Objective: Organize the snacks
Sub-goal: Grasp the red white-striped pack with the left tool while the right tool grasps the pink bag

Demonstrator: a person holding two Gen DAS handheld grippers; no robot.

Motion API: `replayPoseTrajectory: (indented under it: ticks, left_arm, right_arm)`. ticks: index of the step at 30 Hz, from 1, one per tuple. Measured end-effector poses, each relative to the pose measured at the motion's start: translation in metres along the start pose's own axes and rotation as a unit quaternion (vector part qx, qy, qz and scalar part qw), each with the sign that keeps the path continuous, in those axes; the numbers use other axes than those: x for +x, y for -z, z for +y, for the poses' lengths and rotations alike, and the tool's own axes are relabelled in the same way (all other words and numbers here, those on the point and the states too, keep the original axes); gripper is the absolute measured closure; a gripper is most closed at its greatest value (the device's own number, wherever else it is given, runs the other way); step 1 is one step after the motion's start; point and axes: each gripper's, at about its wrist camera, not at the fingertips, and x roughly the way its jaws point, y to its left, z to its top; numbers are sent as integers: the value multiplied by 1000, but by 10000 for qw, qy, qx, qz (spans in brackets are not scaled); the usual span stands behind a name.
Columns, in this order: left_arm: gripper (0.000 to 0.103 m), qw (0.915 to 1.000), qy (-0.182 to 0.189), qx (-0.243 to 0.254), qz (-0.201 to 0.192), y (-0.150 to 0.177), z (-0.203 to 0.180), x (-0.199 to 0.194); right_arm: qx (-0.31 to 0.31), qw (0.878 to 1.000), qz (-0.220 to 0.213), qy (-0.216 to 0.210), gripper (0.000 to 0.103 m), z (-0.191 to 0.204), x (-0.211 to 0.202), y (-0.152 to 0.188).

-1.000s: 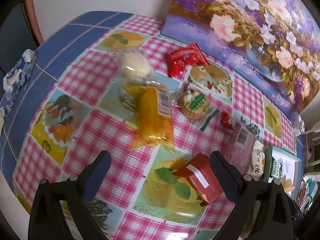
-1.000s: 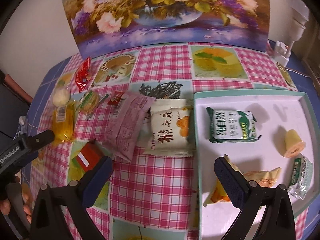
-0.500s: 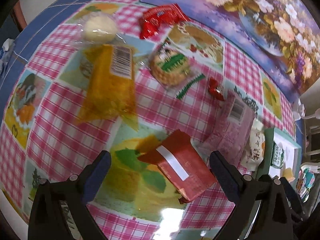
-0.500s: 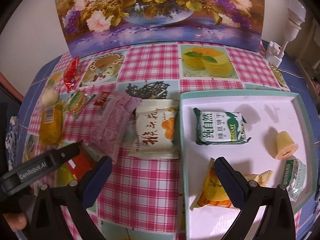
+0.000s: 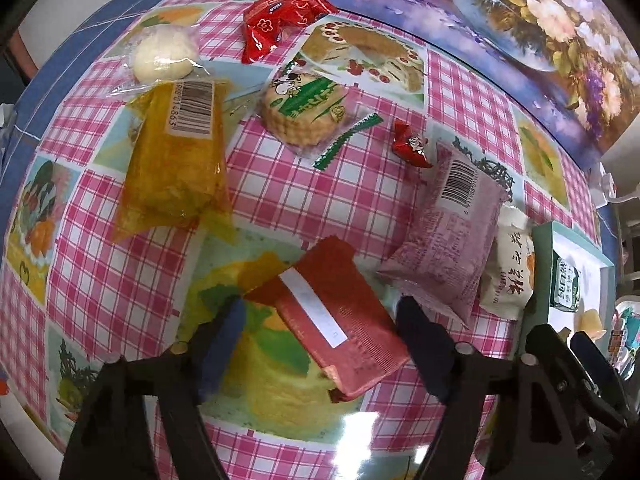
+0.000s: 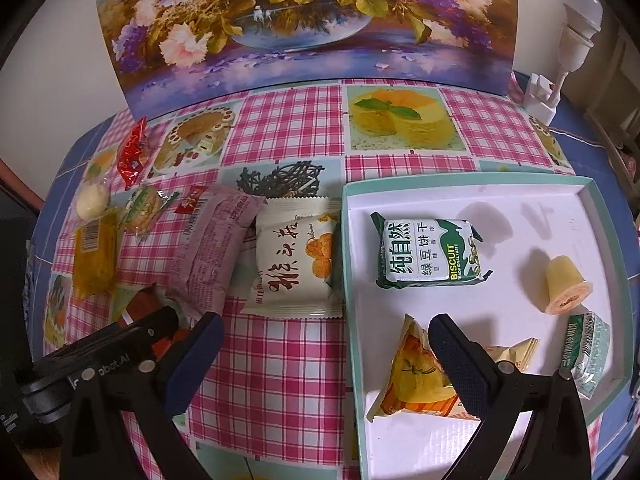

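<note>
The left gripper (image 5: 320, 322) had come down a lot closer to the tablecloth (image 5: 360, 184) than it was a second before, and it ended up straddling the red-brown packet (image 5: 332, 320). Earlier that packet sat off by the right finger with the jaws spread wide; now it lay between both fingers, and the jaws had just been closing in on it. The right pad looked like it was right at the packet's edge, but there was still a gap on the left side, so I'd call it not gripped yet. The packet was flat on the cloth near the front edge of the tabletop, seam strip facing up.

The right gripper (image 6: 324, 344) barely budged, jaws spread wide with nothing in them, hanging over the left rim of the teal tray (image 6: 472, 178). In its view the left gripper's black body had slid in further over the red-brown packet than half a second back.

Everything else stayed put: yellow cake pack (image 5: 176, 152), round white bun (image 5: 164, 54), red wrapper (image 5: 280, 16), round biscuit (image 5: 304, 108) and small red candy (image 5: 412, 144) toward the back-left. The pink packet (image 5: 444, 236) and the white pastry pack (image 6: 296, 256) were just beside the tray. In the tray: green biscuit pack (image 6: 428, 252), jelly cup (image 6: 566, 284), 2 more packs.
</note>
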Motion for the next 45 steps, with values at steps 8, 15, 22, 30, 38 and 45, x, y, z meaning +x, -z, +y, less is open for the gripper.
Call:
replayPoseTrajectory:
  ticks: [8,15,22,30,38,45]
  left_arm:
    - [55,9999,71,61,-92,-5,-3,-5]
    - [62,9995,-34,-160,-273,-19,15,-6]
    - [62,9981,-154,-384,-452,-30,33,-8]
    - [62,9965,-159,-591,-575,-32,50,-15]
    - [62,9962,-133,-654,-555,-35,53,-12]
    - [62,9962,-120,-680,-525,-33,54,-9]
  right_arm:
    - [-11,9999,-129,-110,0,3,-1,-4]
    - [-95,9990,-354,-267,0,14,-2,-14]
    - [-346,9976,-491,-336,0,33,3,-22]
    - [-519,9969,-477,-358,14,51,16,-30]
    - [-781,9955,-369,-379,38,76,32,-31]
    - [-980,9945,-255,-281,42,92,49,-28]
